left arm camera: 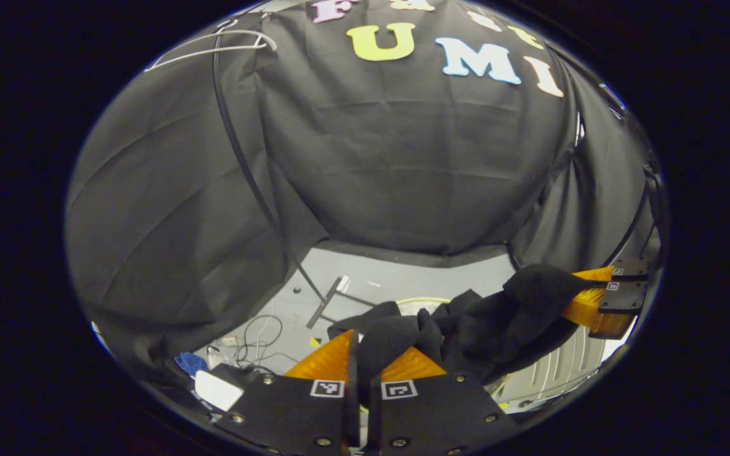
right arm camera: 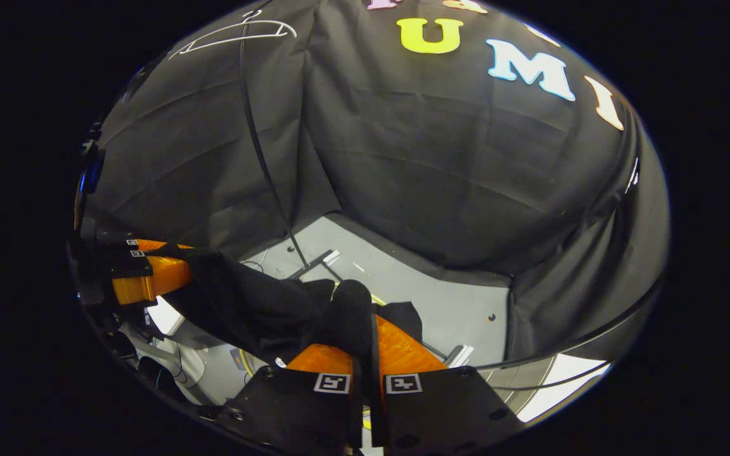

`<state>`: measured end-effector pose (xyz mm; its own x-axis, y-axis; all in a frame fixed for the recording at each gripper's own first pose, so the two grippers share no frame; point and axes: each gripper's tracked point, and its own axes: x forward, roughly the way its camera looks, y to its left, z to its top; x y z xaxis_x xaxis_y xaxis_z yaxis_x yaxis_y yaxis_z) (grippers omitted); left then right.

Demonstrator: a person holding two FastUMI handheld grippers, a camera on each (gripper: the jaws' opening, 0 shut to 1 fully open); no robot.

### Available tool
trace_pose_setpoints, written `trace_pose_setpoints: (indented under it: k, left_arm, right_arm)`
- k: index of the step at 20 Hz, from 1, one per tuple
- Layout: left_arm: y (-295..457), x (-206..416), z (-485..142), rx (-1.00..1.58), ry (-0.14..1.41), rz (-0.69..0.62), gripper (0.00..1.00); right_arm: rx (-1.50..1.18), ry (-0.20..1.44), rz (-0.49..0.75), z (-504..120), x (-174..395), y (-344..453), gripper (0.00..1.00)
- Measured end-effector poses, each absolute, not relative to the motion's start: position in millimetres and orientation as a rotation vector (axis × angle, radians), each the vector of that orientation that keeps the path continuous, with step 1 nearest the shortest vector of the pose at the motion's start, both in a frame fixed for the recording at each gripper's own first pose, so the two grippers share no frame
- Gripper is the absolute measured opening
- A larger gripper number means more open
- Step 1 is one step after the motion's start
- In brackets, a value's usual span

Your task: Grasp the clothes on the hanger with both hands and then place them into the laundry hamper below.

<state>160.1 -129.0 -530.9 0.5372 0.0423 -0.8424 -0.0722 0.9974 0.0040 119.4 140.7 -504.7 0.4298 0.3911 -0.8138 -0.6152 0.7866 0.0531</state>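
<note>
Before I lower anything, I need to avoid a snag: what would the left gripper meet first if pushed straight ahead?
The left gripper is already clamped on the black cloth garment, so that fabric comes first. Beyond it probably lies the grey floor with a thin metal stand base, though depth is unclear.

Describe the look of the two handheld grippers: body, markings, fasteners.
Each gripper, left gripper and right gripper, has a flat black body split into two plates, one square black-and-white tag per plate, and round screws near the edges. Fingers taper to wedge shapes.
</note>
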Motion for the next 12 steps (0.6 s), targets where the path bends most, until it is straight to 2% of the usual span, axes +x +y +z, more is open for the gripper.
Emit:
trace_pose_setpoints:
  k: [1,2,3,4,6,8,9,12]
  left_arm:
    - [-130.3,160.5,-534.1,-0.047,1.014,0.056,0.04]
    - [-130.4,161.3,-535.1,-0.056,1.018,0.047,0.15]
    - [-131.1,161.2,-535.0,-0.062,1.013,0.037,0.33]
    - [-130.2,162.2,-532.5,-0.06,1.005,0.031,0.52]
    - [-121.6,159.5,-530.6,-0.037,1.001,0.043,0.88]
    - [-115.3,157.6,-531.0,-0.035,0.999,0.056,0.9]
    - [-114.0,156.8,-530.1,-0.042,0.994,0.057,0.9]
    - [-102.6,156.4,-519.2,-0.03,0.969,0.061,0.9]
  right_arm:
    - [-0.276,0.958,0.633,-508.8,115.3,140.4,0.1]
    - [-0.281,0.979,0.636,-513.1,110.2,139.2,0.1]
    - [-0.277,0.998,0.646,-517.0,104.6,140.2,0.13]
    - [-0.275,1.015,0.655,-521.3,99.1,140.3,0.2]
    - [-0.254,1.017,0.669,-518.2,93.4,140.8,0.55]
    - [-0.259,1.01,0.663,-512.7,92.2,141.6,0.89]
    - [-0.264,1.003,0.655,-515.2,90.0,143.0,0.96]
    - [-0.255,0.982,0.633,-505.6,91.7,144.0,1.0]
